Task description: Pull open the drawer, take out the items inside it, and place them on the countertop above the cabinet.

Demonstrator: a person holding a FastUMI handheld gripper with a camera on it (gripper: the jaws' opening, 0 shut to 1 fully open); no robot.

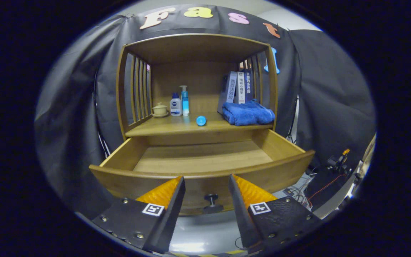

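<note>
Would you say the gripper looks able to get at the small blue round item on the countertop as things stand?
Probably yes. The gripper is open, the small blue round item lies alone near the countertop front edge, and only the pulled-out drawer lies between, below the path.

Folded blue towel [249, 112] before upright books [240, 87]

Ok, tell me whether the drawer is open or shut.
Open. The drawer is pulled well out from under the shelf, its bare wooden floor showing. Its knob sits between the spread fingers of the gripper, untouched.
</note>
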